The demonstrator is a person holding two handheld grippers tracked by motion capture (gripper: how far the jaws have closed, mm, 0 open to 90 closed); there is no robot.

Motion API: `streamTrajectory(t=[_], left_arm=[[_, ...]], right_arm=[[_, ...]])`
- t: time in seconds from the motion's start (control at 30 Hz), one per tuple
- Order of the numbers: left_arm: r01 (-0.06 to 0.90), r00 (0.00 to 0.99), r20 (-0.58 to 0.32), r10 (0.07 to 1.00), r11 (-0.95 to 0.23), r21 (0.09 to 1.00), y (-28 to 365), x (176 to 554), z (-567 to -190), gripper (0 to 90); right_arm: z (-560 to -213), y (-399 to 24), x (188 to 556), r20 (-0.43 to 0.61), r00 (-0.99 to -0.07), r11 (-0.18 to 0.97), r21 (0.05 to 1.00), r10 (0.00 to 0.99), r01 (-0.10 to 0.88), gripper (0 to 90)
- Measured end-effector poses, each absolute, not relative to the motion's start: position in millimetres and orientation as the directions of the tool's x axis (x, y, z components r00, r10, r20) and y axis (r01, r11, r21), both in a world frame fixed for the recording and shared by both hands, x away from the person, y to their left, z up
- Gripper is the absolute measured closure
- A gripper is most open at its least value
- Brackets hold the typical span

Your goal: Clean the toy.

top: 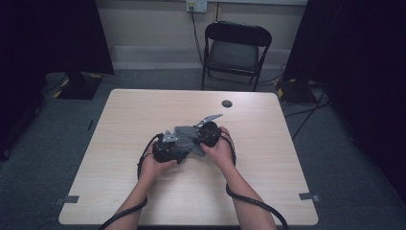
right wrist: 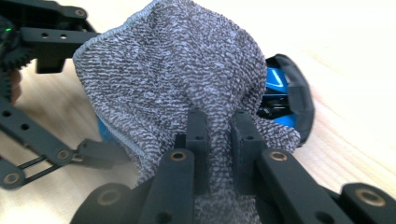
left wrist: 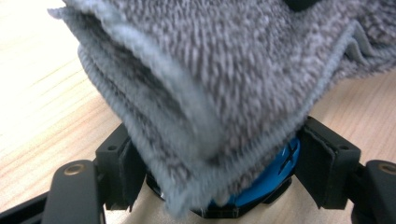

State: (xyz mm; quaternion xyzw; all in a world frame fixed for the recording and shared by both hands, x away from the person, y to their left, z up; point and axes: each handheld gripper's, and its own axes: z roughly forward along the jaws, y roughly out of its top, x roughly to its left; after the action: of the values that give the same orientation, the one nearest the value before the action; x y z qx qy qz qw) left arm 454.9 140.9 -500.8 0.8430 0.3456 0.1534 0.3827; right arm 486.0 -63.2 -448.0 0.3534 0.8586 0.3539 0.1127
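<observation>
A grey terry cloth (top: 187,136) lies bunched between my two grippers at the middle of the table. In the left gripper view the cloth (left wrist: 224,65) drapes over a blue and black object (left wrist: 275,168). My left gripper (left wrist: 222,163) stands wide around that object, and its pads press on the sides. My right gripper (right wrist: 219,126) is shut on a fold of the cloth (right wrist: 177,74). The blue and black object (right wrist: 275,84) peeks out beyond it at the right. One of the left gripper's fingers (right wrist: 93,151) shows at the lower left under the cloth.
The light wooden table (top: 143,191) carries a small dark round disc (top: 227,103) near its far edge. A black folding chair (top: 237,50) stands behind the table. Cables trail from both grippers over the near edge.
</observation>
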Motion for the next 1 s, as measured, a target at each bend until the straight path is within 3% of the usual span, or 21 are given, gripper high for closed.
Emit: streamTrajectory(t=[1.0], left_arm=[[0.465, 0.714, -0.005, 0.701, -0.468, 0.751, 141, 455, -501, 25.9]], right_arm=[[-449, -97, 520, 0.055, -0.618, 0.416, 0.692, 0.784, 0.59, 80.0]])
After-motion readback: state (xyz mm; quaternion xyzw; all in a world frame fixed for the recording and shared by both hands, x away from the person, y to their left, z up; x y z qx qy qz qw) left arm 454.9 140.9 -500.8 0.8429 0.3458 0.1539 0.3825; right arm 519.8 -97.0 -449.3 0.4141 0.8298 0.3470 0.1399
